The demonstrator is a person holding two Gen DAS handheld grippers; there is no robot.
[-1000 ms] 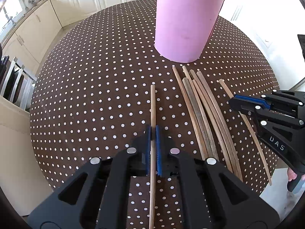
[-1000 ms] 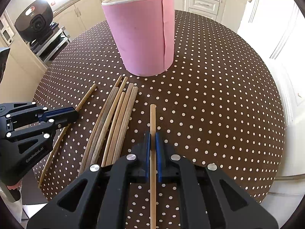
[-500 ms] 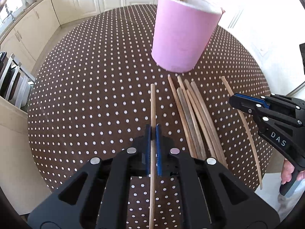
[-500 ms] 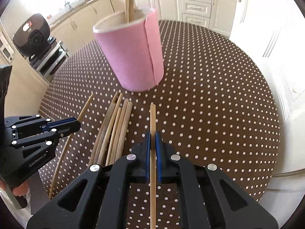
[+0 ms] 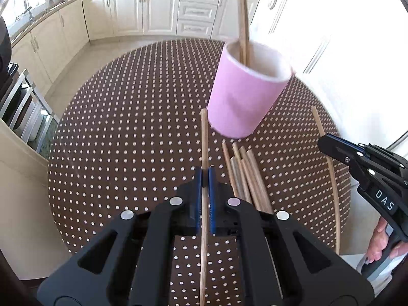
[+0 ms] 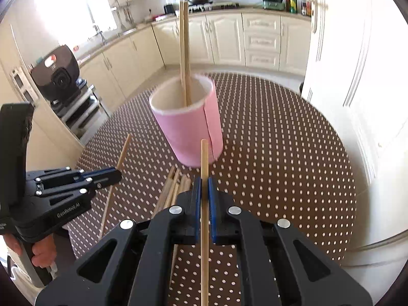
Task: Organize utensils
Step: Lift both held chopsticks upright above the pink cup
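The left hand-held gripper (image 5: 204, 176) is clamped on a wooden chopstick (image 5: 204, 137) that runs along its fingers and points at the foot of the pink cup (image 5: 244, 102). The right hand-held gripper (image 6: 204, 181) is clamped the same way on a second chopstick (image 6: 204, 158), whose tip shows in front of the cup's lower wall. Just beyond both, a loose bundle of chopsticks (image 5: 244, 170) lies on the brown dotted table (image 5: 127, 140), near the cup's base. One curved stick (image 5: 329, 163) lies apart from the bundle. The cup stands upright, and two chopsticks (image 6: 185, 51) stand in it. Cream kitchen cabinets (image 6: 260, 40) fill the background.
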